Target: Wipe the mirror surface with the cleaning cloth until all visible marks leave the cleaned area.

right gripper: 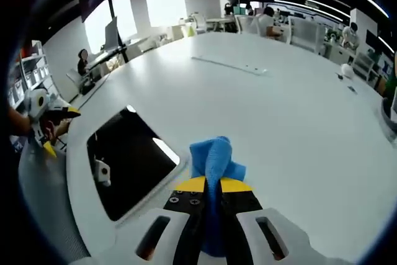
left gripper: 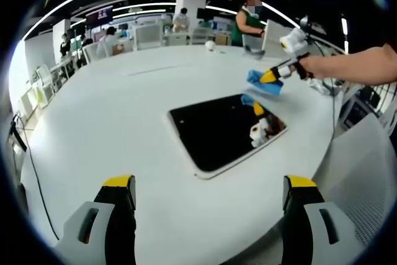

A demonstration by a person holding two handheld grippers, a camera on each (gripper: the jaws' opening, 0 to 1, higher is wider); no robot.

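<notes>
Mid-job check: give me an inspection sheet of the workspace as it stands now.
Surface: large white round table, mostly bare.
Job's things: mirror lies flat on the table, reflecting dark; marks cannot be judged. Blue cleaning cloth is clamped in the right gripper, held above the table beside the mirror, not on the glass.
Clutter: a small white object at the far side of the table; a thin strip lying flat.
Grippers: left gripper open, empty, facing the mirror.
Cables: dark cable hanging off the table edge.
Surroundings: open office, desks, chairs, several people.
</notes>
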